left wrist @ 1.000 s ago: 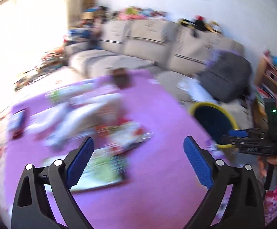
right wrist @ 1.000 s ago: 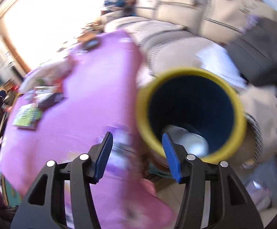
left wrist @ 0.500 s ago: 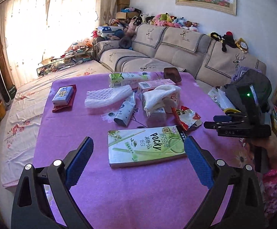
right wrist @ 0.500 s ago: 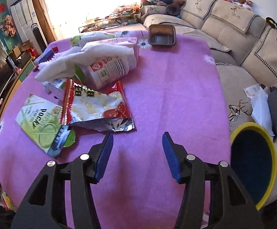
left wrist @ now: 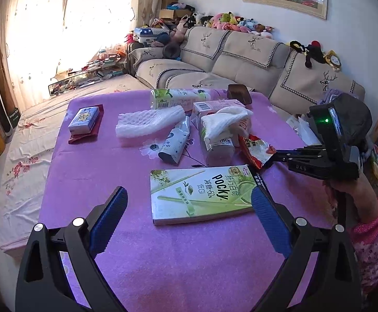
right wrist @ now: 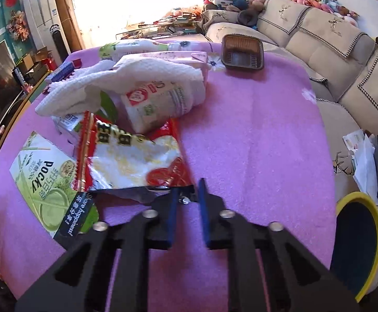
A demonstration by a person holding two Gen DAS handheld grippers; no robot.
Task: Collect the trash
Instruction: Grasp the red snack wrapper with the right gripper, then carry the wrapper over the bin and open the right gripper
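Note:
On the purple tablecloth lies a red and white snack wrapper next to a green Pocky box. My right gripper has its jaws closing onto the wrapper's torn near corner, and the foil sits pinched between the blue pads. In the left wrist view that right gripper meets the wrapper at its right edge, held by a hand in a pink sleeve. My left gripper hangs open and empty above the Pocky box.
A yellow-rimmed blue bin stands off the table's right edge, by the sofa. Farther back lie a white foam net, a small pouch, a cloth-draped container, a brown tray and a blue box.
Both views swung from the bin to the table. The right gripper came up to the red wrapper and went from open to pinched on its corner. The left gripper stayed open.

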